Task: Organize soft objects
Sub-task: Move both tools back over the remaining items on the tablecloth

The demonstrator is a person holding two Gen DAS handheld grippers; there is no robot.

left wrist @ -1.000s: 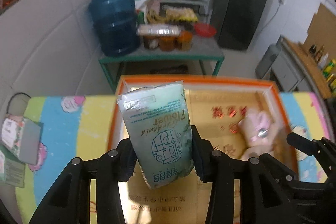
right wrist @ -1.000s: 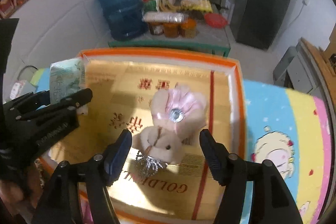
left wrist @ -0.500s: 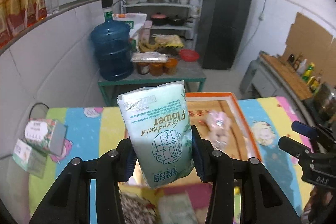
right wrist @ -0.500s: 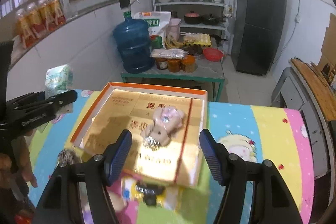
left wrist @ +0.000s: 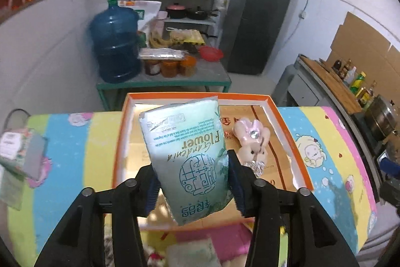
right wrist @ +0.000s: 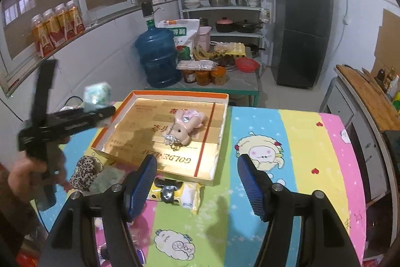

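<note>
Your left gripper (left wrist: 191, 182) has the green tissue pack (left wrist: 186, 154) standing upright between its pads, print upside down to the camera. The jaws are opening right now; the pack is between them and both blue pads look to be touching its sides. It hangs over the near-left part of the orange-rimmed box (left wrist: 285, 121), not resting on the box floor.

Your right gripper (right wrist: 197, 185) is spread wide, nothing between the fingers. It sits above the colourful cartoon tablecloth (right wrist: 300, 142), on the near side of the box.

Inside the box: the pink plush bunny (right wrist: 185, 125) lies on the gold cardboard floor, toward the right half, head toward you (a silver foil bit at its near end).

Still on the cloth, outside the box:
- yellow-and-white soft item (right wrist: 175, 192), just off the box's near edge, between your right fingers in view
- leopard-print pouch (right wrist: 83, 173), near the box's near-left corner
- a second tissue pack (left wrist: 22, 149) at the far left of the table, well apart from the box

From the right wrist view, your hand (right wrist: 22, 177) on the left tool's grip is blurred.
</note>
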